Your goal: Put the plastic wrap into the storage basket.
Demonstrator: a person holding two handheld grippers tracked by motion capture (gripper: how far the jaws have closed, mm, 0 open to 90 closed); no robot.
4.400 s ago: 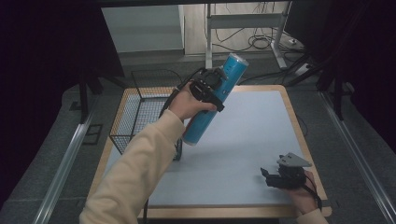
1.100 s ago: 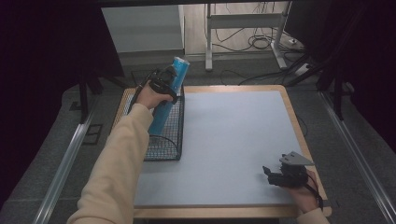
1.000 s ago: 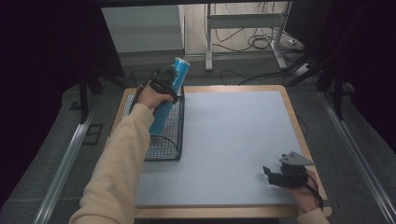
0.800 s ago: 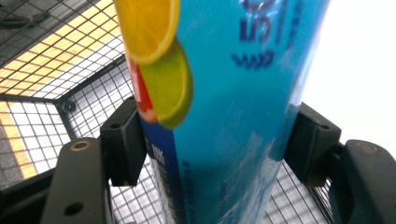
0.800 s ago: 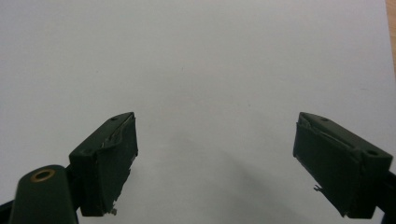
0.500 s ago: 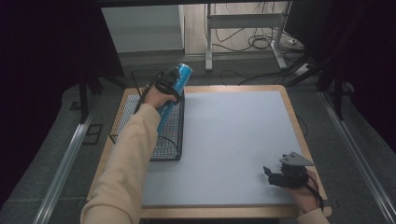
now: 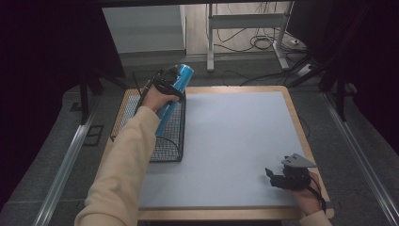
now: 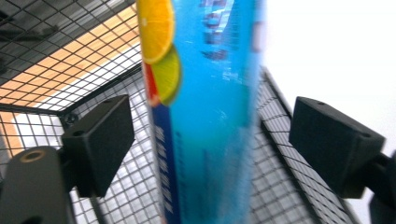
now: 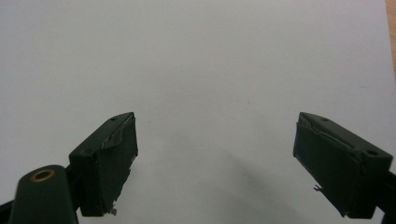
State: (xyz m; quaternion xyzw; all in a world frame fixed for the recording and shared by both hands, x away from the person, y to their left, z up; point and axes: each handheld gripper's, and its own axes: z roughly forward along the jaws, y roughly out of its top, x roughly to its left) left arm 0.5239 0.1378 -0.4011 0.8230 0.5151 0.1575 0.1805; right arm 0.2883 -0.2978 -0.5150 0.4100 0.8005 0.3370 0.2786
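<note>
Blue tube (image 7: 172, 100) stands tilted in wire basket (image 7: 141, 127), top leaning to far right, long axis running up betw. left tongs (image 8: 205, 140). Jaws just opened, pads clear of tube. Right tongs (image 7: 282, 178) wide, empty, well apart on tabletop (image 7: 235, 141).

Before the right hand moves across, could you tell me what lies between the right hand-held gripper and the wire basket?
Bare white table surface between right hand-held gripper and wire basket, in the high view.

A wooden-edged table with a pale grey top (image 7: 235, 141) stands on dark grey carpeted floor (image 7: 357, 155); at twelve o'clock, a white metal frame (image 7: 244, 21) over tangled black cables (image 7: 263, 44); dark surroundings at nine and three.
</note>
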